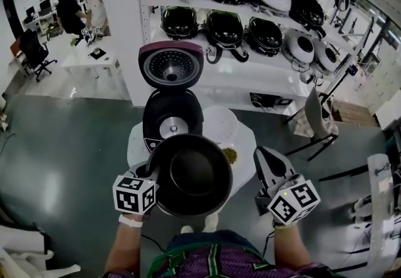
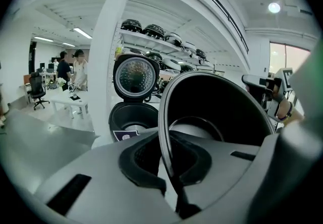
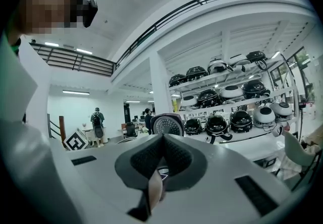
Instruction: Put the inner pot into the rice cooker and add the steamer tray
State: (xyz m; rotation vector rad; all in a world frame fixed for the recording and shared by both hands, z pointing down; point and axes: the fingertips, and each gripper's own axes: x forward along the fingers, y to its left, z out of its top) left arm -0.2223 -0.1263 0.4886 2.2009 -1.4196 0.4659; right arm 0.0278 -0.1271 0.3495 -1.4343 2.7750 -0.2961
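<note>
The black inner pot (image 1: 191, 173) hangs tilted in the air just in front of the open rice cooker (image 1: 172, 121), whose lid (image 1: 170, 67) stands up. My left gripper (image 1: 152, 173) is shut on the pot's left rim. In the left gripper view the pot rim (image 2: 162, 117) runs down between the jaws, with the cooker (image 2: 132, 117) behind it. A white round tray (image 1: 220, 125) lies to the right of the cooker. My right gripper (image 1: 262, 158) hovers to the right of the pot, shut and holding nothing; its pads (image 3: 151, 160) meet.
The cooker stands on a small white round table (image 1: 133, 145), with a small green thing (image 1: 230, 155) near the pot. Shelves (image 1: 250, 26) with several rice cookers are behind. A chair (image 1: 316, 123) stands at the right, and people stand by a white desk (image 1: 91, 57) at the far left.
</note>
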